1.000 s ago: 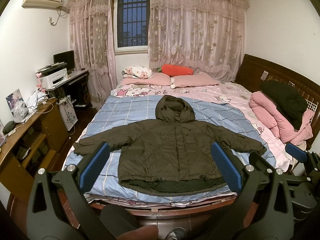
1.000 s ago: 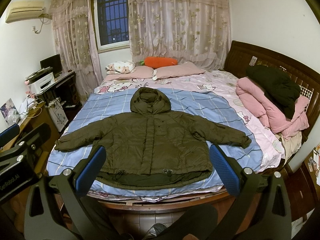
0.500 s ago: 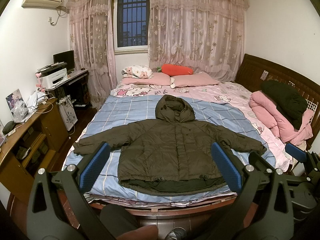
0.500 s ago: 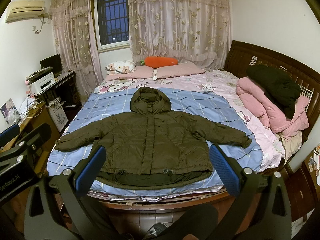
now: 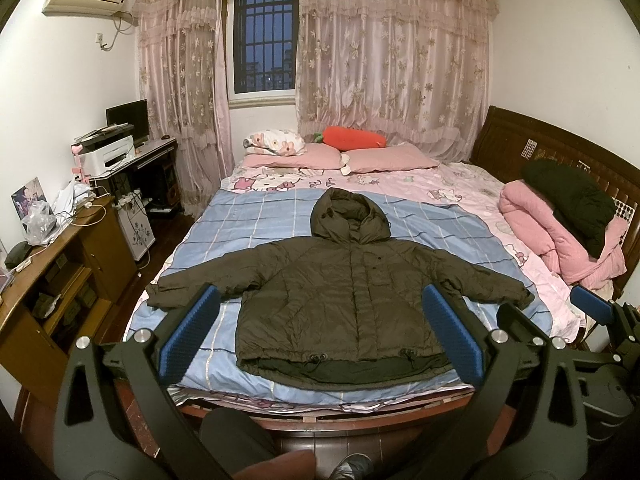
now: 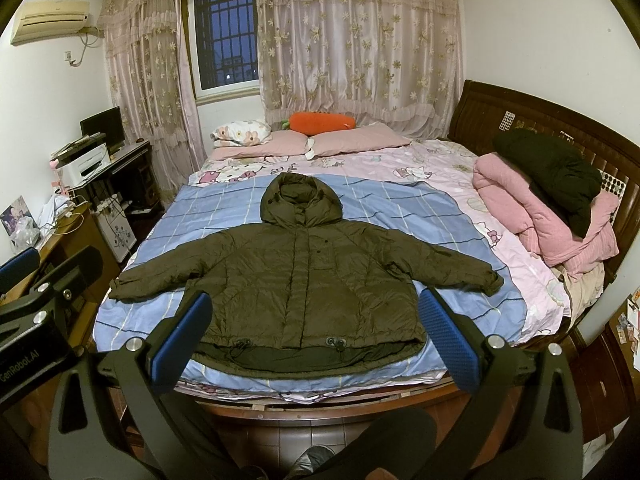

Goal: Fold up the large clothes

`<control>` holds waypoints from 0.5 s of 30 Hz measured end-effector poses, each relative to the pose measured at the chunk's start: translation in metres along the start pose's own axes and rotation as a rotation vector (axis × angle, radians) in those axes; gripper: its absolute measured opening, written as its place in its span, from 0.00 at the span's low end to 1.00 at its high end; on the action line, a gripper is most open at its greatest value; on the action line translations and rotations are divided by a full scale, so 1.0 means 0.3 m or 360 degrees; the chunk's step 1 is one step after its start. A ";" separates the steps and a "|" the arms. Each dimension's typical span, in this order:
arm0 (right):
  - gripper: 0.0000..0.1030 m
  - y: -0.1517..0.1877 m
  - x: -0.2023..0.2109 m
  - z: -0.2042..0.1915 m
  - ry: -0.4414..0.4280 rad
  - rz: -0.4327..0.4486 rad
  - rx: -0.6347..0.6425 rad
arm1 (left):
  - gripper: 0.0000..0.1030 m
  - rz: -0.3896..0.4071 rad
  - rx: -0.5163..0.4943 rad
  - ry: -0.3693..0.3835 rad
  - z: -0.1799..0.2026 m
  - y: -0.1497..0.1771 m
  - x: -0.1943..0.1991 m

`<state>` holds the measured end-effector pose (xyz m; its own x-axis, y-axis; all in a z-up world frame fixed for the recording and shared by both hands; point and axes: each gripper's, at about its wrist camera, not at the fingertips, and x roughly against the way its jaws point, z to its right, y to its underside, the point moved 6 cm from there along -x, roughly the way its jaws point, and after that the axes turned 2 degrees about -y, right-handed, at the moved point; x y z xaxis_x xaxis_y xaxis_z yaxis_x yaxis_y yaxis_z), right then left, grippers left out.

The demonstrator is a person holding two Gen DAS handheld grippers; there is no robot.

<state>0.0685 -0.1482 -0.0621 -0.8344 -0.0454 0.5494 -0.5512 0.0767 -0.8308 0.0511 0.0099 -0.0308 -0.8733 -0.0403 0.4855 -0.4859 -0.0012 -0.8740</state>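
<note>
An olive hooded puffer jacket (image 5: pixel 340 292) (image 6: pixel 308 280) lies flat and front up on a blue checked sheet (image 5: pixel 248 224), with both sleeves spread and the hood toward the pillows. My left gripper (image 5: pixel 320 332) hangs open before the foot of the bed, well short of the jacket's hem, with nothing between its blue pads. Held level beside it, my right gripper (image 6: pixel 316 332) is open and empty too. Each gripper shows at the edge of the other's view.
A rolled pink quilt (image 5: pixel 560 240) with a dark garment (image 5: pixel 572 196) on top lies at the bed's right side by the wooden headboard. Pillows (image 5: pixel 384 156) and a carrot cushion sit at the far end. A wooden desk (image 5: pixel 60 264) stands left. A person's knees and shoe show below.
</note>
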 end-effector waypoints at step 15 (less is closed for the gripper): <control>0.99 0.051 -0.046 -0.005 0.0043 -0.0001 -0.0027 | 0.98 0.0045 0.0048 0.0019 -0.035 0.003 0.003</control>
<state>0.0715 -0.1449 -0.0821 -0.8335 -0.0186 0.5521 -0.5512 0.0938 -0.8291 0.0495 0.0203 -0.0310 -0.8871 -0.0289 0.4607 -0.4599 -0.0306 -0.8875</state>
